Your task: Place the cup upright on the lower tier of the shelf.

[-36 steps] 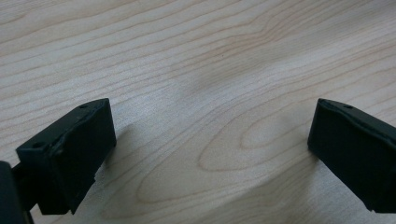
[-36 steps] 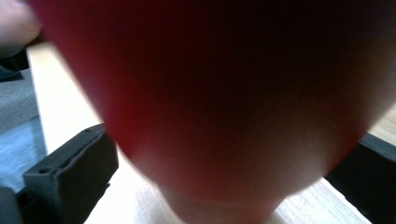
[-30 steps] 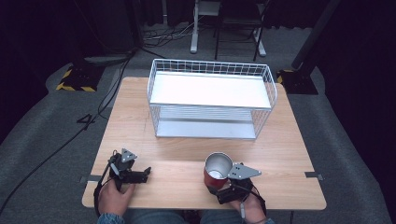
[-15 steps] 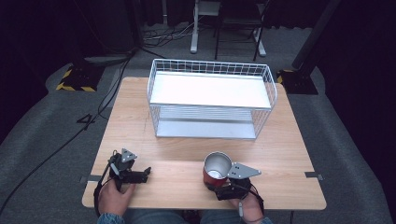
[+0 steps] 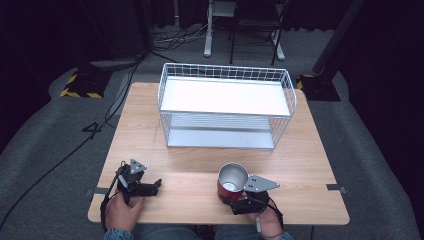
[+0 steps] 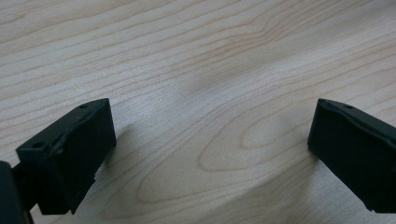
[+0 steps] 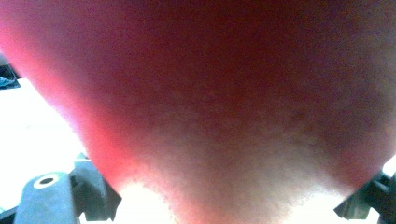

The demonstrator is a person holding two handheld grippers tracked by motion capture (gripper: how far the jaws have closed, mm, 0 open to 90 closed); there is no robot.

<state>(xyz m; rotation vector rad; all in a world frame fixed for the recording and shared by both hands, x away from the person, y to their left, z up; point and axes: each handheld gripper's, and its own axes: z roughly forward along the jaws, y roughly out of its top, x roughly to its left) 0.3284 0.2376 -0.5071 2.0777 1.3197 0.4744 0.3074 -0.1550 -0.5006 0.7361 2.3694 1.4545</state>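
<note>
Two hand-held grippers, one red cup [image 5: 231, 182], one wire rack [image 5: 226, 106], one table [image 5: 150, 125]

Table [image 5: 200, 165] pale wood, wavy grain. Wire basket [image 5: 226, 80] white. Cup [image 5: 231, 181] red outside, silver inside. Both grippers black, grey top plates: left gripper [image 5: 152, 187], right gripper [image 5: 227, 200]. Floor [image 5: 55, 135] grey carpet; yellow-black hazard stripes [image 5: 80, 92].

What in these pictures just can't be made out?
- Red cup: any print is lost, blurred by closeness in the right gripper view, too small in the high view.
- Right gripper: its grip is hidden by its grey plate.
- Wire rack: lower shelf partly hidden by the upper shelf.
</note>
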